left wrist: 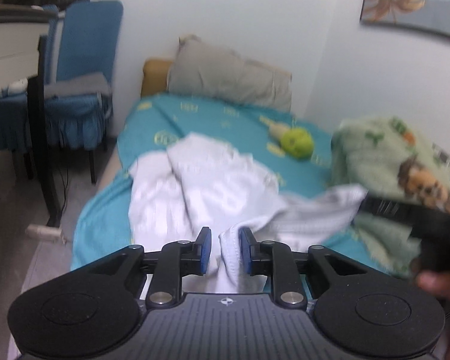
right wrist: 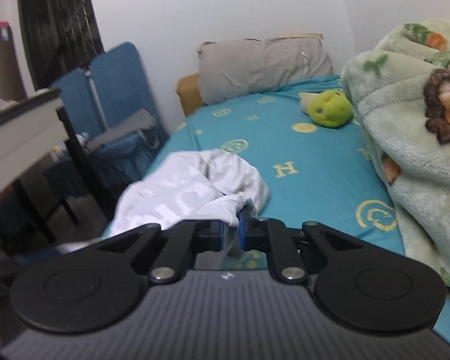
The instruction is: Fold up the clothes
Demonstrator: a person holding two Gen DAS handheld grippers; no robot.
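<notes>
A white garment (left wrist: pixel 201 186) lies crumpled on the teal bedsheet (left wrist: pixel 225 120). My left gripper (left wrist: pixel 225 252) has a hemmed edge of the garment between its blue pads, with a visible gap on the left side. My right gripper (right wrist: pixel 231 234) is shut on another edge of the white garment (right wrist: pixel 189 192), which bunches ahead and to the left of it. The right gripper also shows in the left wrist view (left wrist: pixel 405 210), blurred, at the garment's right end.
A grey pillow (right wrist: pixel 264 66) and a green plush toy (right wrist: pixel 330 109) lie at the head of the bed. A green fleece blanket with a lion print (right wrist: pixel 411 138) is piled on the right. Blue chairs (left wrist: pixel 81 90) and a desk (right wrist: pixel 18 138) stand left of the bed.
</notes>
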